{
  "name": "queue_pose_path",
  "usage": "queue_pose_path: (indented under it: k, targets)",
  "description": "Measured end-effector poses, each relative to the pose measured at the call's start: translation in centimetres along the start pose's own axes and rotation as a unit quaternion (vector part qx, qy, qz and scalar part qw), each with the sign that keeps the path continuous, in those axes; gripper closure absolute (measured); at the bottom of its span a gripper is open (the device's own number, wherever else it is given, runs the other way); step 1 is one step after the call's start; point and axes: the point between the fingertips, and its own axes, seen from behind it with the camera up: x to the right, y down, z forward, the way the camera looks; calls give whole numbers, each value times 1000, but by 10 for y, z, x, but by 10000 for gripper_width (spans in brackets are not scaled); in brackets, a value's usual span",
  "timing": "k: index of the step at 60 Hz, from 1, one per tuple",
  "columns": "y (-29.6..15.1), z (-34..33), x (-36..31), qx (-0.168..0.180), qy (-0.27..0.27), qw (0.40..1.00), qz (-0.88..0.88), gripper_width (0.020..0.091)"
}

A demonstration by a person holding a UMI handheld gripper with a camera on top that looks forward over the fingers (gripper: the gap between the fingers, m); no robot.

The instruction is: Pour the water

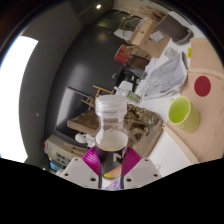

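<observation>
The bottle (111,124) is held up between the two fingers of your gripper (109,168), with its white cap on top. It is see-through, and you can see water in the lower part. The pink pads (104,163) press on its bottom end from both sides, so the jaws are clamped on it. The whole scene looks tipped, which tells me your hand is already leaning a bit.

The green cup (183,113) sits on the white table (176,150), off to the side of the bottle and well apart from it. A red round thing (203,86) lies just past the cup. Behind the bottle there is a messy pile of boxes and wooden things (145,45).

I think you are carrying the bottle to the cup now. Go slow and keep your squeeze firm, because the grip is low down and the bottle could wobble. Bring the top of the bottle right over the open cup first. Then tip it little by little. I cannot tell if the cap is loose or tight, so check that before you tip. Water could spill on the table if you tip too early.
</observation>
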Motion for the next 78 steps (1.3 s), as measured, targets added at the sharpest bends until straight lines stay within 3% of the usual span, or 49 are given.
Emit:
queue_pose_path:
  k: [16, 38, 50, 57, 69, 78]
  targets:
    - [-41, 36, 31, 7, -24, 938, 345, 867]
    - [-36, 48, 59, -5, -4, 907, 420, 869]
    - [-62, 36, 27, -13, 17, 980, 200, 868]
    - [-115, 20, -1, 21, 22, 999, -19, 866]
    - [-217, -13, 7, 98, 75, 939, -321, 866]
    - [-253, -22, 83, 85, 147, 873, -457, 866]
